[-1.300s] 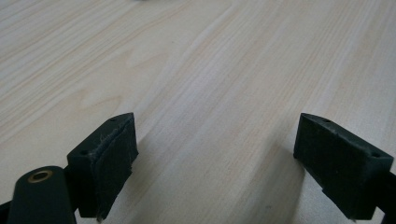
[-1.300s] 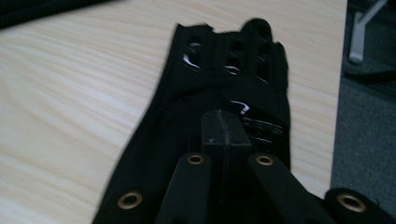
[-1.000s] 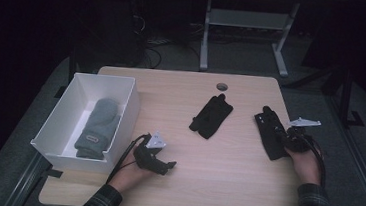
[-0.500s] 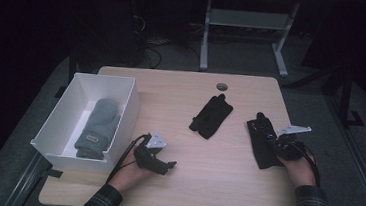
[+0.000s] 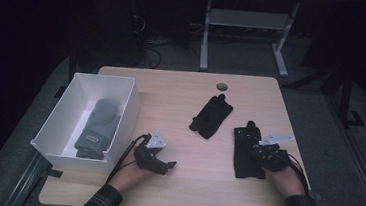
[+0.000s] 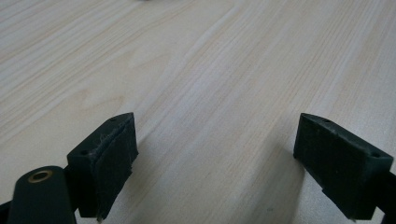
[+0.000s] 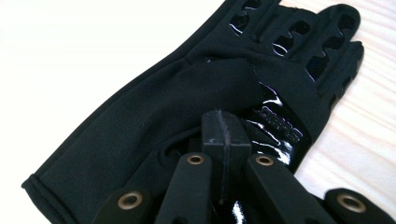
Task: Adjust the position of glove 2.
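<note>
The right gripper had its jaws pinched tight on a black glove near the table's right edge. It looked like the carrying step. Next, the glove likely needed to go to the white box, where a grey mitten lay. The glove's cloth sat squeezed between the fingers. The left gripper rested with jaws wide and holding nothing.

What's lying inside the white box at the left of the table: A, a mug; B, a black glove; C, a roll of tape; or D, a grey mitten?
D: the high view shows a grey mitten lying in the white box, while both black gloves lie out on the table.
</note>
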The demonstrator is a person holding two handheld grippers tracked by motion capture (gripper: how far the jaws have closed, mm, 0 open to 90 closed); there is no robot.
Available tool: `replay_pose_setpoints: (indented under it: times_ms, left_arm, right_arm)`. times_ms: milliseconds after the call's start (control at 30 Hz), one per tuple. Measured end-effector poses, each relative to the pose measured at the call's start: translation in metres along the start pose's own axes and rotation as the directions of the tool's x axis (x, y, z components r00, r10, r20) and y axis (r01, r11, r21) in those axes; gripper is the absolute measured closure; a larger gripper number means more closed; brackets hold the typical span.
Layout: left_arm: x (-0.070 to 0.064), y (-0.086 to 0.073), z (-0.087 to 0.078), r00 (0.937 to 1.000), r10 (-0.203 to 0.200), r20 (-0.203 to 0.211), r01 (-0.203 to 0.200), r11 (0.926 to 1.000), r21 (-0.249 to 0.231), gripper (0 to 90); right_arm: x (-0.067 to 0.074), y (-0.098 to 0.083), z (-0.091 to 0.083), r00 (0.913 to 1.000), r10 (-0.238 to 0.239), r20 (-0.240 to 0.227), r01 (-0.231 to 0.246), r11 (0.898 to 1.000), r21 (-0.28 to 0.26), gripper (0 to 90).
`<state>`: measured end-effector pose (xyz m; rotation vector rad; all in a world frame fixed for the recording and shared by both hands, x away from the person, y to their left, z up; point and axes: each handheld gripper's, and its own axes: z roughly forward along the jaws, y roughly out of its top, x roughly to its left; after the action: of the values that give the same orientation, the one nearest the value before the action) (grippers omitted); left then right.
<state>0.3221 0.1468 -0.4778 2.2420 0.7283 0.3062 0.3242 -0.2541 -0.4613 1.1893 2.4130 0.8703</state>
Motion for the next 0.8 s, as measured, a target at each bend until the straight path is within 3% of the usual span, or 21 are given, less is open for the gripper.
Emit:
replay_pose_setpoints:
  times_ms: [367, 633, 800]
  left_arm:
    - [0.001, 0.000, 0.000, 0.9999, 0.011, -0.001, -0.011, 0.9999, 0.005, 12.7]
    - [0.001, 0.000, 0.000, 0.9999, 0.010, -0.002, -0.010, 0.9999, 0.005, 12.7]
    - [0.000, 0.000, 0.000, 1.0000, 0.002, -0.002, -0.002, 1.0000, -0.002, 12.7]
  right_arm:
    - [0.032, -0.001, -0.004, 0.9936, -0.066, -0.092, 0.068, 0.998, 0.011, 90.0]
    - [0.052, -0.002, -0.005, 0.9768, -0.124, -0.175, 0.126, 0.992, 0.004, 90.0]
    - [0.066, -0.004, -0.006, 0.9558, -0.159, -0.247, 0.162, 0.987, -0.007, 90.0]
